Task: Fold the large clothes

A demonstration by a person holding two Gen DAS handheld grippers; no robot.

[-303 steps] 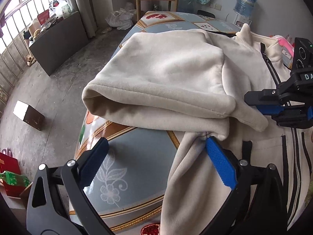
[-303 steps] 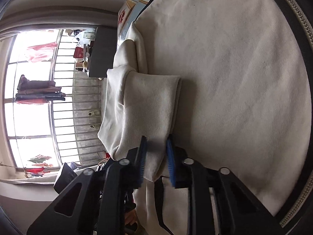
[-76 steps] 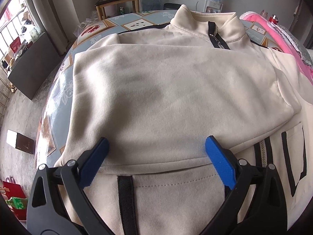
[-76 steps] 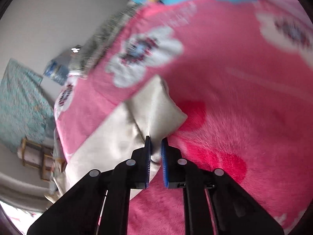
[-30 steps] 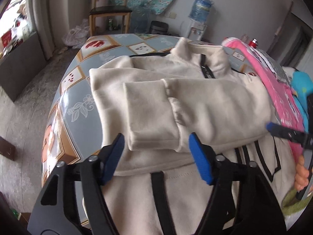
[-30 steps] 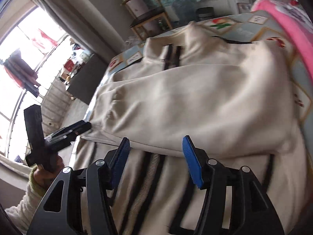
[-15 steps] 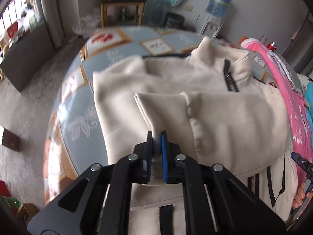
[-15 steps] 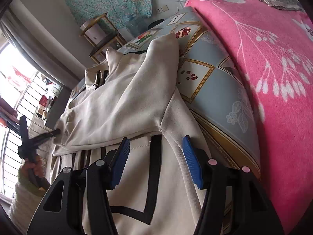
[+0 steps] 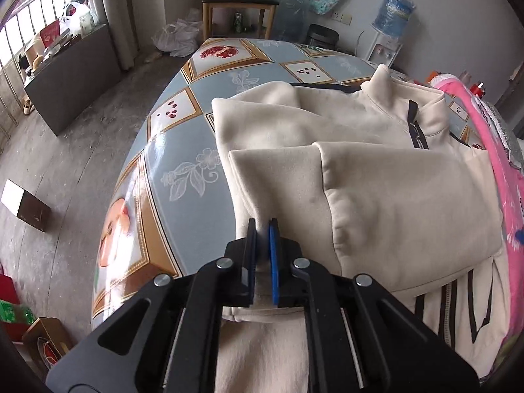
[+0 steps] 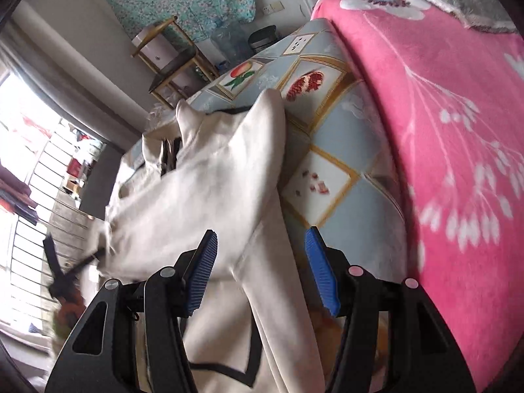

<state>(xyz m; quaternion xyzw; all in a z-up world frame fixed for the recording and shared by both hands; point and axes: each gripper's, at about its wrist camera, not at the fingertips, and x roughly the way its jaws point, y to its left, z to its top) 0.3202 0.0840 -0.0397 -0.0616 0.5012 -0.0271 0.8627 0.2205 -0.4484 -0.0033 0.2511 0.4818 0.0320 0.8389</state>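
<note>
Lying across the bench with its patterned blue cover, the cream jacket has its collar at the far side and both sleeves folded over the chest; the left hand-held gripper is clenched on the cuff of the sleeve laid across the body, pinching a ridge of fabric between its blue pads; the right hand-held gripper hovers released over the jacket's other edge, jaws apart with cloth beneath them but not pressed; a pink blanket lies beside the jacket; a wooden chair stands beyond the bench.
</note>
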